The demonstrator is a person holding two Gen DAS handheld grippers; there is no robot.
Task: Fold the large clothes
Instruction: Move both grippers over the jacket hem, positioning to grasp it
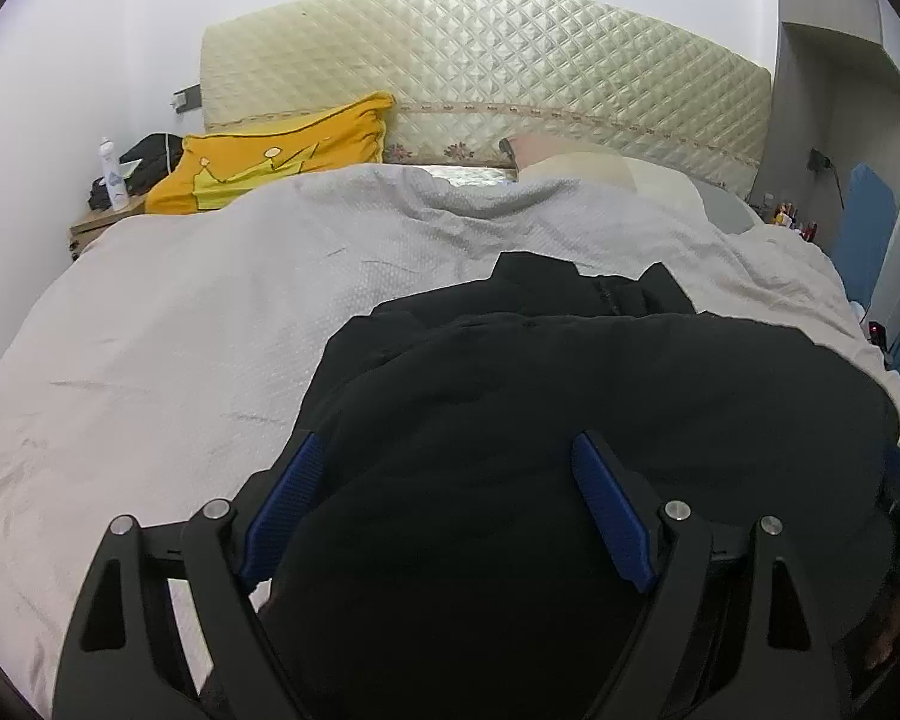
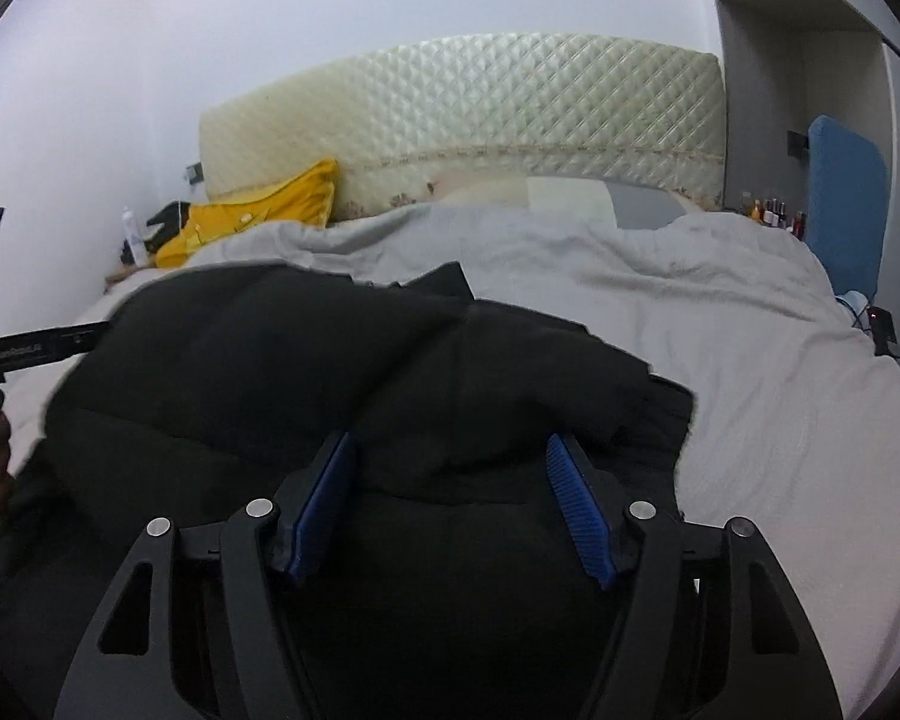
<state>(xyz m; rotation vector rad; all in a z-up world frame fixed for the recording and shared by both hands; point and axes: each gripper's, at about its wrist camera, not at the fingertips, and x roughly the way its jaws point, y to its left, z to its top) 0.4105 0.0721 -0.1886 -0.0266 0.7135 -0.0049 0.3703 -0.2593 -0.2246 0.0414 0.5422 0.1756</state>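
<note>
1. On the pale bedspread (image 1: 180, 330), the black padded jacket (image 1: 570, 390) lies bunched, filling six o'clock in both views.
2. Left gripper (image 1: 450, 468): jaws spread wide over the jacket's padding, not visibly pinching.
3. Right gripper (image 2: 450, 474): jaws part-spread, fabric between; grip uncertain.
4. Folding looks partly done; flattening and final folds remain.

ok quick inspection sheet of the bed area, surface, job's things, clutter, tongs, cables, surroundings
surface: bed covered by a wrinkled pale blanket.
job's things: black padded jacket bunched on the blanket.
clutter: yellow pillow by the headboard; white bottle and dark bag on the side table.
tongs: left tongs and right tongs both have jacket between the pads; grip cannot be told.
cables: one hanging from a wall socket.
surroundings: quilted headboard, white wall, small bottles at right.
</note>
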